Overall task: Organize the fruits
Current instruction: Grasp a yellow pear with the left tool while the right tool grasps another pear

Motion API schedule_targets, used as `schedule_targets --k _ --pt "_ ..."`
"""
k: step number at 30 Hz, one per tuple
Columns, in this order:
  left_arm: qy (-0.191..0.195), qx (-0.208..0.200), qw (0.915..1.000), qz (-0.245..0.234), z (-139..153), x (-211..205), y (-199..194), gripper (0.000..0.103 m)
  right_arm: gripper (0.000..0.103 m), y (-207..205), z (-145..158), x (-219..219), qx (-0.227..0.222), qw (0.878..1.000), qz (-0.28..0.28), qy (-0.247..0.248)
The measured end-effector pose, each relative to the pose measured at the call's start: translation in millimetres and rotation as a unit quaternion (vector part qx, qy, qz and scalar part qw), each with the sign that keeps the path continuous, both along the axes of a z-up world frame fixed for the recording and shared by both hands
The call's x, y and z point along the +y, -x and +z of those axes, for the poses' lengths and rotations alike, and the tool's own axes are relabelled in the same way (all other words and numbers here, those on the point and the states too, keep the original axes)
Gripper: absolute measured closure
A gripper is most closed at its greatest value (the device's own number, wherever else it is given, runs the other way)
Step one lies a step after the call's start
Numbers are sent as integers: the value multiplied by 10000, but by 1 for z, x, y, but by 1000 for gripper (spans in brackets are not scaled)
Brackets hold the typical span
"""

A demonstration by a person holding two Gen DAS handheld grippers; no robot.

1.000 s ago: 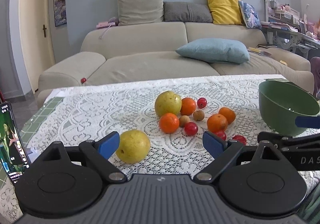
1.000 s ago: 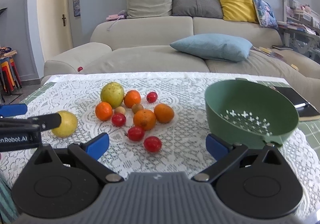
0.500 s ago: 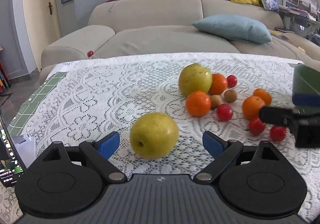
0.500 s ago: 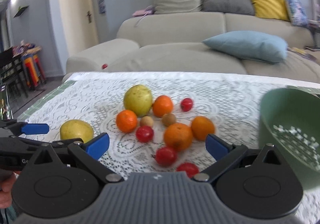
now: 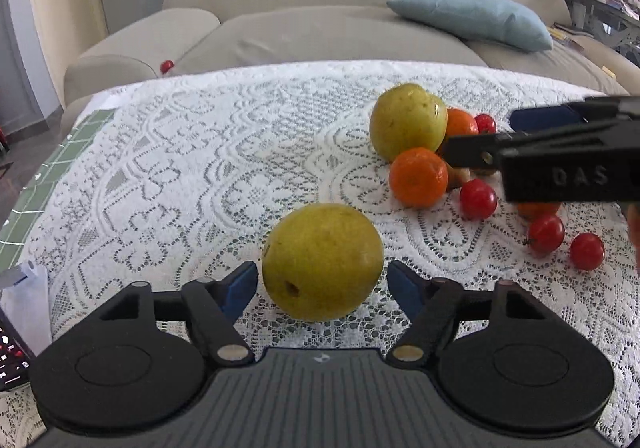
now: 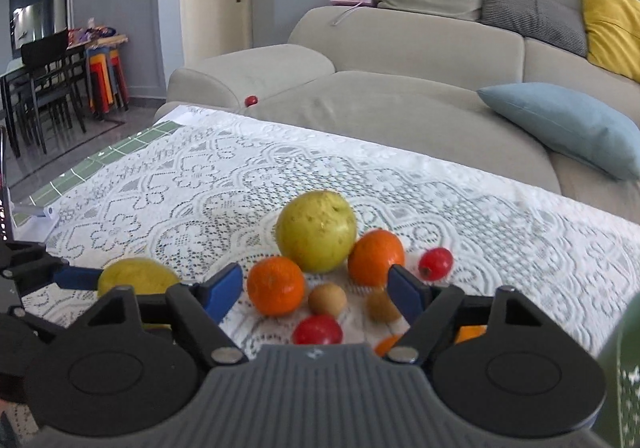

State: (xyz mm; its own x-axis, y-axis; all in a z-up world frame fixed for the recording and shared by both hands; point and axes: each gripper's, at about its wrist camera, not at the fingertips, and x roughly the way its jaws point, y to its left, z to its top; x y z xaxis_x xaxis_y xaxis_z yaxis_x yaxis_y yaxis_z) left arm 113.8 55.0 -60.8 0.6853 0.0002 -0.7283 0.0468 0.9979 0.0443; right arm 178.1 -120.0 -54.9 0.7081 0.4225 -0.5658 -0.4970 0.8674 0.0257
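Left gripper (image 5: 322,284): fingers spread, having just been closing, with a yellow-green fruit (image 5: 322,261) on the bench (image 5: 200,152) between them, pads not yet touching. Right gripper (image 6: 316,290): fingers likewise closing yet apart, over the fruit cluster, an orange (image 6: 275,285) and small brown fruit (image 6: 327,299) between them.

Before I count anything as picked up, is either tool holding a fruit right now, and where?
Nothing is held. The left tool straddles the near pear, pads just clear of its sides, jaws closing. The right tool is empty.

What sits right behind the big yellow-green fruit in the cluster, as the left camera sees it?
An orange peeks out behind the yellow-green fruit, with a cherry tomato beside it. The right gripper covers whatever lies further right.
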Motion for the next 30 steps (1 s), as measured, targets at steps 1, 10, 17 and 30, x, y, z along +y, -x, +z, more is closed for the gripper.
schedule_targets --k 1,10,17,30 --pt "1 65 10000 -25 -1 0 -3 23 30 -4 0 1 11 10000 18 27" --pt "-5 430 9989 -174 4 2 -25 31 31 -38 -5 13 72 9999 38 95" --pt "-256 442 9979 -392 10 -6 -48 32 31 -57 -6 23 161 9998 19 64" --pt "8 751 9960 -480 -3 5 -55 35 31 -74 -18 39 118 9993 105 339"
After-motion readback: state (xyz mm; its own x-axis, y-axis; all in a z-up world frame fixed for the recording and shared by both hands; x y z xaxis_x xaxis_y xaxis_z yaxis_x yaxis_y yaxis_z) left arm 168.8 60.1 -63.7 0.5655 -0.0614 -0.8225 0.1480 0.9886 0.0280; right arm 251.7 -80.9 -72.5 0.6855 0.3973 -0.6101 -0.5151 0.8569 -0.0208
